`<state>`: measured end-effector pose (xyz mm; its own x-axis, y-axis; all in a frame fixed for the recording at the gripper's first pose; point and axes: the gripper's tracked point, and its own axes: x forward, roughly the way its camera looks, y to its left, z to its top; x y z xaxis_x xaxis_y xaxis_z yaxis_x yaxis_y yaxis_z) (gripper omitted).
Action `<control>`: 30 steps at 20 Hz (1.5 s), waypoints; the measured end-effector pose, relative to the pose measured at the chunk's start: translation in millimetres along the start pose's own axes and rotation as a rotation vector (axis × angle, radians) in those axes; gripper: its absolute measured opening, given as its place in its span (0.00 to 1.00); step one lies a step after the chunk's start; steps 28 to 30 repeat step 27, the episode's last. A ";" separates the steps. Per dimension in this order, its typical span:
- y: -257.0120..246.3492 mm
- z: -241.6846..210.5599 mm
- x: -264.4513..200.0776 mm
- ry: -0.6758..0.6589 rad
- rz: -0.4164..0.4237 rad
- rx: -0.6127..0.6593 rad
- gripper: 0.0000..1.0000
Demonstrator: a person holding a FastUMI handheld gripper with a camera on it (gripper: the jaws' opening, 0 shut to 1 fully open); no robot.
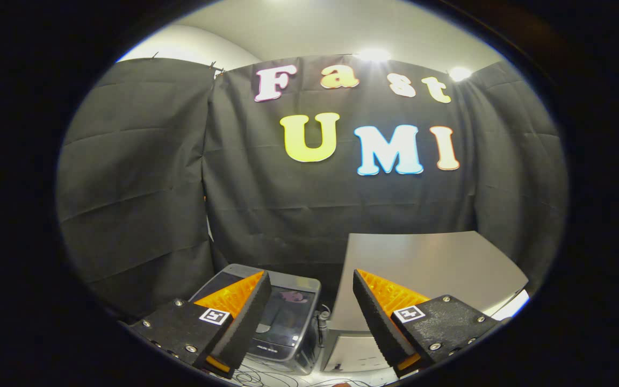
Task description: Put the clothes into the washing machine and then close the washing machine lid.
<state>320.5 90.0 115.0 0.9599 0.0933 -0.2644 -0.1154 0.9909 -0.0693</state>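
Observation:
My gripper [312, 282] is open, with a wide gap between its fingers and nothing held. Below and beyond the left finger stands a small grey washing machine [288, 322]. Its dark see-through lid [282, 309] lies flat on top, and something pink shows faintly through it. No clothes are in sight apart from that pink shape. The gripper hangs well above the machine and points toward the booth's back wall.
A grey table or cabinet top [427, 263] stands to the right of the machine, partly behind the right finger. Cables [266, 379] lie on the floor in front of the machine. Black cloth walls close the booth behind and to the left.

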 end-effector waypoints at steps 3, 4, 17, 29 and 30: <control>-31.3 2.7 -29.4 -0.022 -0.037 0.007 0.95; -41.0 4.0 -36.7 -0.031 -0.047 0.009 0.95; -119.5 10.8 -125.4 -0.122 -0.144 0.001 0.95; -133.6 -2.8 -149.7 -0.160 -0.169 0.010 0.95; -133.6 -2.8 -149.7 -0.160 -0.169 0.010 0.95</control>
